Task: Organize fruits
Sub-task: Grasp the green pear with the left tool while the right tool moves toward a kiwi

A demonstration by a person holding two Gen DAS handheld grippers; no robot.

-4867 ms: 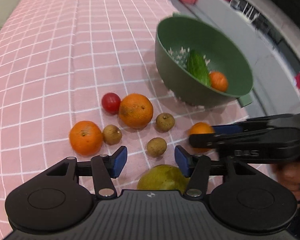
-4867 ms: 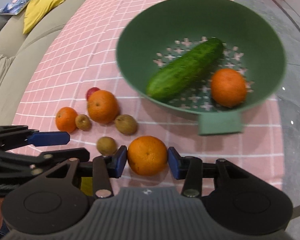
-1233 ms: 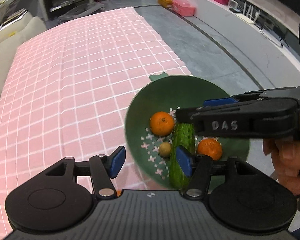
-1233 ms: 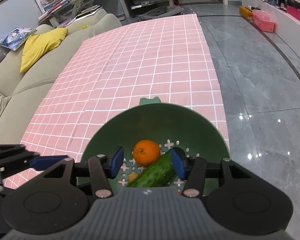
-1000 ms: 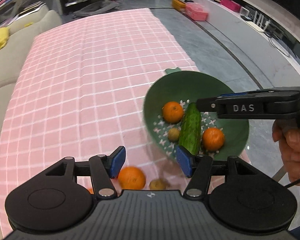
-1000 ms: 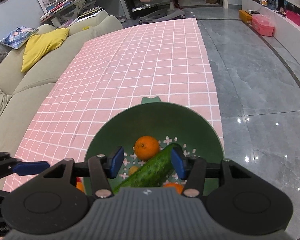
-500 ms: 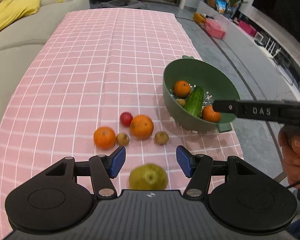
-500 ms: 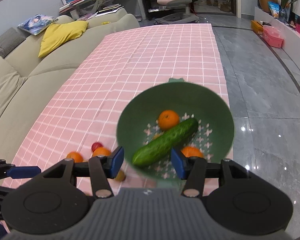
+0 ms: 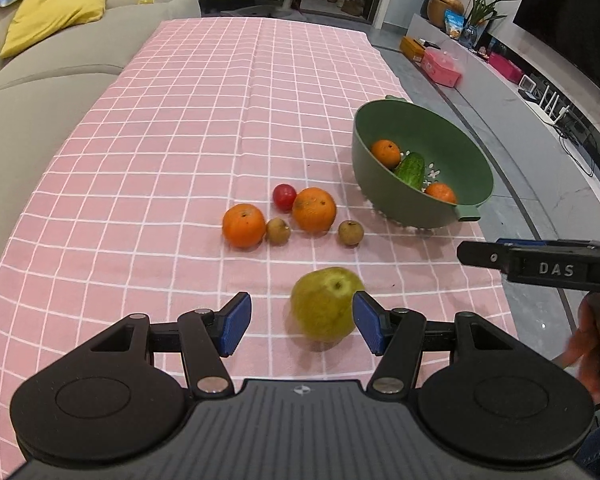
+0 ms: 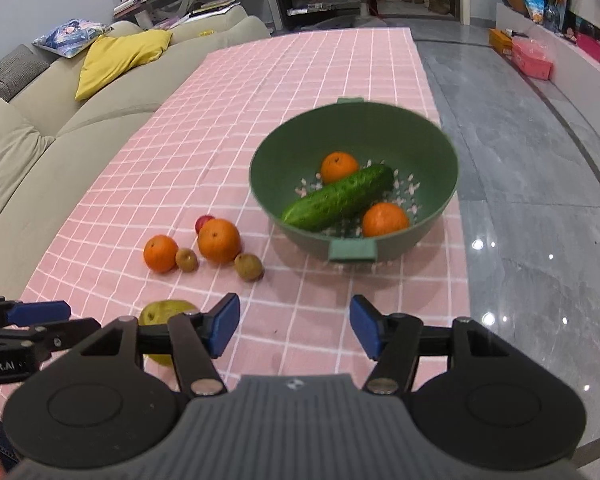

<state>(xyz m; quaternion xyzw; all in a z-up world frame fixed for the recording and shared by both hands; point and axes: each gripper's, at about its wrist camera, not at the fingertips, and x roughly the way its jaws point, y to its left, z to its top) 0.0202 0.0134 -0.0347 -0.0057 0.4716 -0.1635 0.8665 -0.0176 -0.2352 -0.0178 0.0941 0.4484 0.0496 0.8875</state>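
A green colander bowl (image 9: 452,204) (image 10: 272,184) on the pink checked tablecloth holds a cucumber (image 10: 338,197) and two oranges (image 10: 385,219). On the cloth lie two oranges (image 9: 314,209), a small red fruit (image 9: 284,197), two small brown fruits (image 9: 351,233) and a green pear (image 9: 324,304). My left gripper (image 9: 300,322) is open, with the pear between its fingers near the right pad. My right gripper (image 10: 294,326) is open and empty above the cloth, in front of the bowl.
The table's right edge drops to a grey tiled floor (image 10: 540,200). A beige sofa (image 10: 60,120) with a yellow cushion runs along the left side. The right gripper shows in the left wrist view (image 9: 540,266).
Both grippers have pulled back from over the bowl toward the near table edge. The orange the right gripper held 4.9 s ago now lies in the bowl. The pear now sits between the left fingers.
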